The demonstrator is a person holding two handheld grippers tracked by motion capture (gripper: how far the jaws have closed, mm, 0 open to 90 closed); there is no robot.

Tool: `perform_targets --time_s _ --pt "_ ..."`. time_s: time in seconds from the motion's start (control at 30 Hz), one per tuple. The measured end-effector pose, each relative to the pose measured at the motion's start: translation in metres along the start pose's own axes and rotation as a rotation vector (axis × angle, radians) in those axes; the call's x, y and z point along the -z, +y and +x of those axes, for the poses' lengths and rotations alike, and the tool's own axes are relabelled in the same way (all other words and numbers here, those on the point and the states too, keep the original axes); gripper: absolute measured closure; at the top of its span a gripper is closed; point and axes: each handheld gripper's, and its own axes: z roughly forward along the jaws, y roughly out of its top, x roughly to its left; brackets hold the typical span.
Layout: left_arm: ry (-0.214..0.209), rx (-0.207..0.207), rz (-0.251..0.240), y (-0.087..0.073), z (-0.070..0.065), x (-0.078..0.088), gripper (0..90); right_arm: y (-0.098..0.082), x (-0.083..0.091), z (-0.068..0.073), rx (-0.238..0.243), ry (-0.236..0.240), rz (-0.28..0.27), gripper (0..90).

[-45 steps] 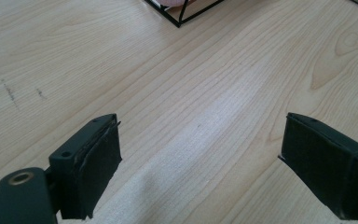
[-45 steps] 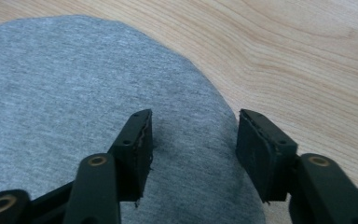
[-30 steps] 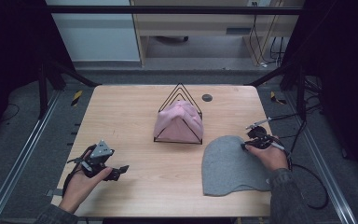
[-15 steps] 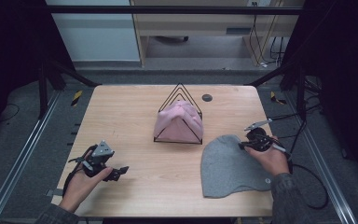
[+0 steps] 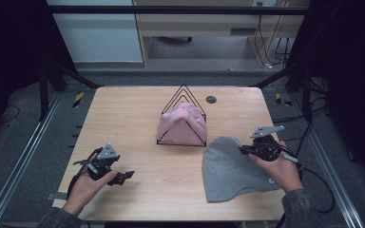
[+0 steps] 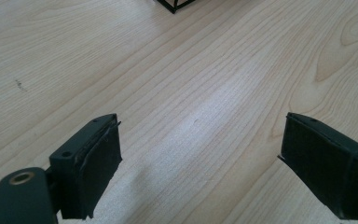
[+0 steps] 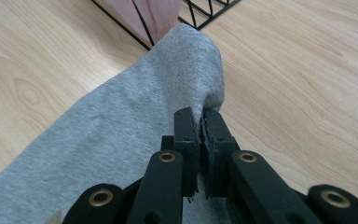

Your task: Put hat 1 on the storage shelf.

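A black wire rack (image 5: 183, 102) stood upright near the middle of the surface (image 5: 123, 114), and a pink cloth (image 5: 181, 124) sat bunched inside it, filling the lower part. My right gripper (image 7: 198, 122) had its jaws clamped shut on the edge of the grey cloth (image 5: 228, 168), which had just been drawn in between them as they closed; the cloth lay on the right side of the surface, its top corner just beside the rack. My left gripper (image 6: 198, 163) hung with its jaws wide apart over bare wood, gripping nothing.

The right gripper view showed the pinched fold of grey cloth lifted off the wood, which the high view did not make clear.

The surface was pale wood with a small dark disc (image 5: 211, 99) near its far edge; beyond it stood a wooden bench (image 5: 195, 28) and cables (image 5: 275, 38) on a grey floor
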Motion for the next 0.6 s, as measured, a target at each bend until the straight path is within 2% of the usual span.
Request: perform_targets --time_s 0.23,0.5,0.53,0.6 --pt "-0.049 0.011 0.014 -0.001 0.000 -0.003 10.4 0.009 0.012 0.009 0.026 0.019 -0.007 86.4" --pt "-0.081 -0.007 0.029 -0.001 -0.005 -0.008 8.7 0.025 0.024 0.027 0.089 0.033 -0.015 86.4" --pt "-0.083 -0.015 0.031 0.000 -0.005 -0.008 8.6 0.032 0.030 0.034 0.117 0.037 -0.030 86.5" --pt "-0.091 -0.018 0.036 0.000 -0.007 -0.010 8.6 0.038 0.035 0.039 0.140 0.042 -0.040 86.5"
